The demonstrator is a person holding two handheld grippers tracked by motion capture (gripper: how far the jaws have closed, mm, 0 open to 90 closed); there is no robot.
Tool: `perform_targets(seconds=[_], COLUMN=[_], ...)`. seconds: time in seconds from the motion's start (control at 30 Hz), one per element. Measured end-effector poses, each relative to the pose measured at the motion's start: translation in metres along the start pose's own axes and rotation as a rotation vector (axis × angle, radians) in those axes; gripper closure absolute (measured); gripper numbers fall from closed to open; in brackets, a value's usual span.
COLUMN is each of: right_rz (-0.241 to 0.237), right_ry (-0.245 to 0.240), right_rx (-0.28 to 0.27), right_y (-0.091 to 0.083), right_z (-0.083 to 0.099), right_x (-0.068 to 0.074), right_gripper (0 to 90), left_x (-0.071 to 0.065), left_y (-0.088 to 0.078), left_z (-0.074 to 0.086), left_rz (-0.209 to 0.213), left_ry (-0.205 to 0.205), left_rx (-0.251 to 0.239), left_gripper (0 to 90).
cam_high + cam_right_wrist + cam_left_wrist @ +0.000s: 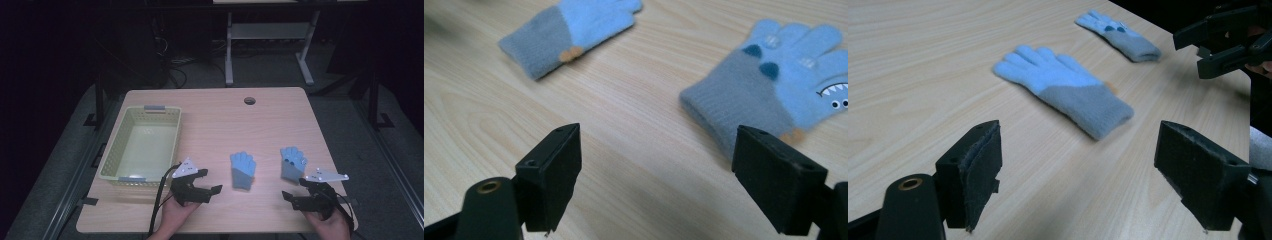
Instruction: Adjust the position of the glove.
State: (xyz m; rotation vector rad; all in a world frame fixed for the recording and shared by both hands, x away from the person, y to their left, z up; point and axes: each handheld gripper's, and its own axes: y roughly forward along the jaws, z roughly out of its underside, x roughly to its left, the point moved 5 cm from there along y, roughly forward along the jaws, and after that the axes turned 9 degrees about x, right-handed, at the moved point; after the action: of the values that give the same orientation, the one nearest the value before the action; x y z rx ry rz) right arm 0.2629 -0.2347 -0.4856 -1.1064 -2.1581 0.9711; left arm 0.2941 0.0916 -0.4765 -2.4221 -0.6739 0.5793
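**Both grippers open, two gloves flat on the table**

Nearest me, my left gripper sits over the table's near edge with its jaws spread wide and nothing between them. My right gripper is over the near right corner, jaws equally wide and empty.

Just beyond them lie two blue-and-grey knit gloves, well apart from each other. The plain glove lies between the grippers, cuff toward me, fingers pointing away, long axis running near to far. The shark-face glove lies just ahead of my right gripper, likewise cuff near and fingers far, tilted slightly; the right gripper view shows its printed teeth and eyes. I can read no writing on either.

Farther left stands a pale yellow-green slotted basket. A round grommet hole sits near the far edge. Nothing blocks either glove.
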Motion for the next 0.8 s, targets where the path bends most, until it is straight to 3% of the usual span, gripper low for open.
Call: perform_targets(seconds=[0.2,0.53,0.8], right_rz=[-0.006,0.003,-0.005], right_ry=[0.009,-0.007,-0.006], right_rx=[0.003,-0.005,0.004], right_y=[0.001,0.001,0.002], right_z=[0.0,-0.013,-0.023], right_x=[-0.001,-0.001,-0.006], right_gripper=[19.6,19.7,19.4], left_x=[-0.003,-0.006,-0.005], left_y=[0.002,-0.008,-0.005], left_z=[0.001,0.001,0.001], left_rz=[0.009,-0.002,-0.002], left_ry=[0.02,0.021,0.024], left_rx=[0.018,-0.018,-0.012], left_gripper=[18.9,19.1,19.1])
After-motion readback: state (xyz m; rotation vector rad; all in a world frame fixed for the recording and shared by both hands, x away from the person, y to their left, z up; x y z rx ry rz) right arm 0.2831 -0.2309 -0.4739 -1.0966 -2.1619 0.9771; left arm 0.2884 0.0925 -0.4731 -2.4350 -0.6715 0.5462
